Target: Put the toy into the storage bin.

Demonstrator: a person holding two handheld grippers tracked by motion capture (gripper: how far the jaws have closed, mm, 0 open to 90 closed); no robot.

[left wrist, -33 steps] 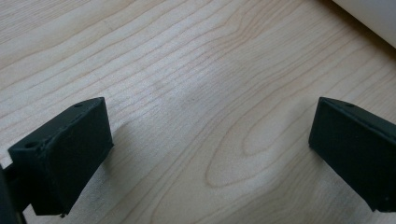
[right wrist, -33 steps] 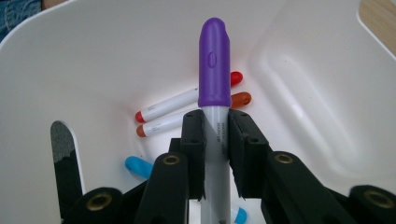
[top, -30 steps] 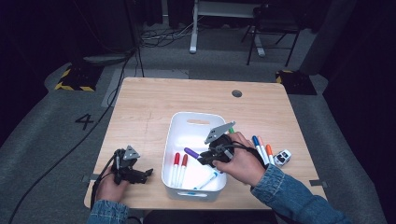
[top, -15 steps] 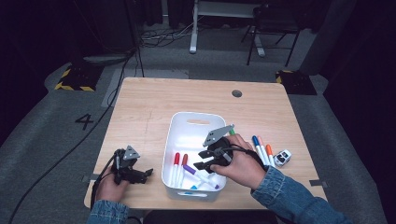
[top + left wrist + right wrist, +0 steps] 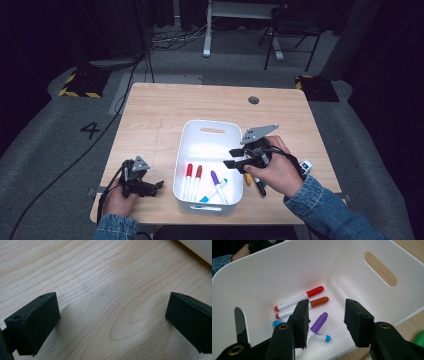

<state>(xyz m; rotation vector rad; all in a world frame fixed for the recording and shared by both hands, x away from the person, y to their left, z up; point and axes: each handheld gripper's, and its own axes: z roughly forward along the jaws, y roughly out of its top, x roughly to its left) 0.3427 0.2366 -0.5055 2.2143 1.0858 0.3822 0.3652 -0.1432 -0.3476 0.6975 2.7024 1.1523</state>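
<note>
Now my right gripper [image 5: 235,157] hangs over the right side of the white bin [image 5: 207,128], and its jaws have just closed a little but are still apart with nothing between them. Down in the bin lie the purple pen [image 5: 318,323], the red pen [image 5: 299,298], the brown pen [image 5: 313,303] and a blue one [image 5: 212,192], and more pens [image 5: 255,182] lie on the table [image 5: 160,107] under my right hand. My left gripper [image 5: 150,186] rests on the table left of the bin, wide open and empty.

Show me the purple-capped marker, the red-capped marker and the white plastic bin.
purple-capped marker [image 5: 320,322], right gripper view, on its purple cap.
red-capped marker [image 5: 315,291], right gripper view, on its red cap.
white plastic bin [image 5: 212,142], high view, on its bare floor near the handle slot.
</note>
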